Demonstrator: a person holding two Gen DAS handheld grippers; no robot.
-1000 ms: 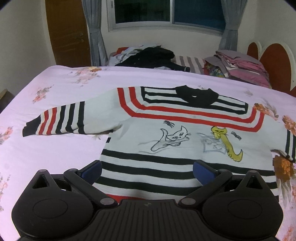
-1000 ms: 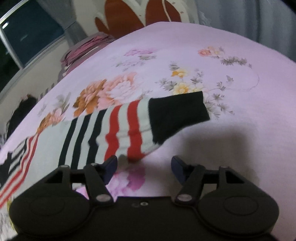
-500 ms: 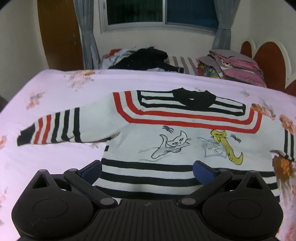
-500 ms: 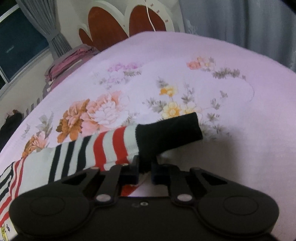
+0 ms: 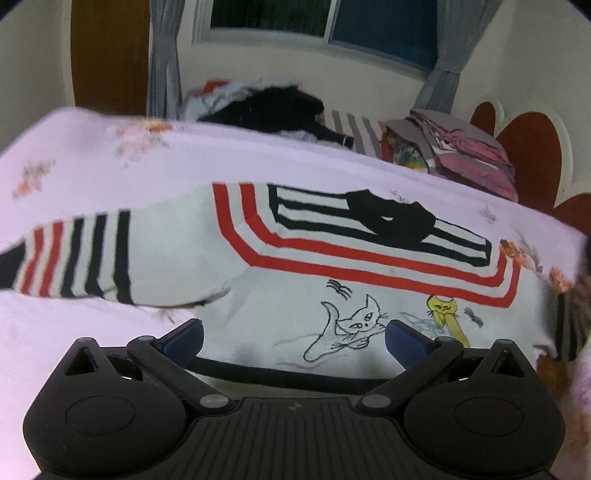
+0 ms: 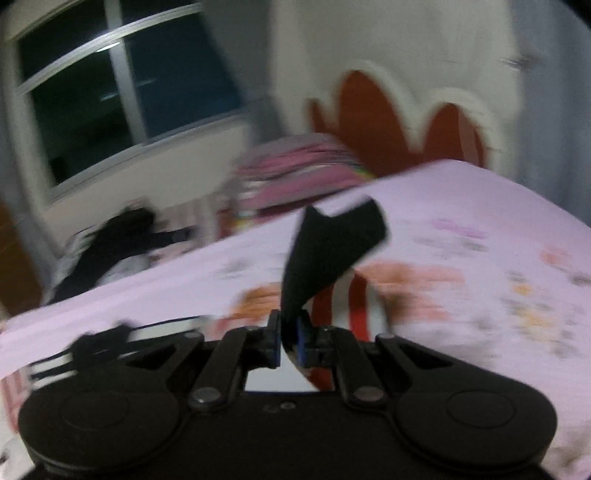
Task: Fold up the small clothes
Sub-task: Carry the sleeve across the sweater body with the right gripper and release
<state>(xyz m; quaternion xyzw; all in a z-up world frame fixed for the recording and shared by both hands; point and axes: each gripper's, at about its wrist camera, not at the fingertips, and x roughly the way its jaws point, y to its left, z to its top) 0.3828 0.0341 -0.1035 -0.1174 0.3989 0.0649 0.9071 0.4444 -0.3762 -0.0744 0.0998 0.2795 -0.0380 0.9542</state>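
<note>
A small white sweater [image 5: 295, 280] with red and black stripes, a black collar and two drawn cats lies flat on the pink floral bed sheet [image 5: 92, 166]. One striped sleeve [image 5: 70, 254] stretches out to the left. My left gripper [image 5: 293, 338] hovers open over the sweater's chest, just above the white cat. In the right wrist view my right gripper [image 6: 288, 339] is shut on the other sleeve, and its black cuff [image 6: 332, 243] stands up from the pads, lifted off the sheet. The picture there is blurred by motion.
A heap of dark and striped clothes [image 5: 280, 110] and a stack of folded pink ones [image 5: 461, 147] lie at the bed's far edge, under a window [image 5: 325, 18]. A brown and white headboard [image 6: 399, 125] rises at the right. A wooden door [image 5: 107, 55] stands at the far left.
My right gripper closed on the sleeve's cuff, then lifted it and swung it up and toward the sweater's body. My left gripper slid forward from the hem to the chest, still open.
</note>
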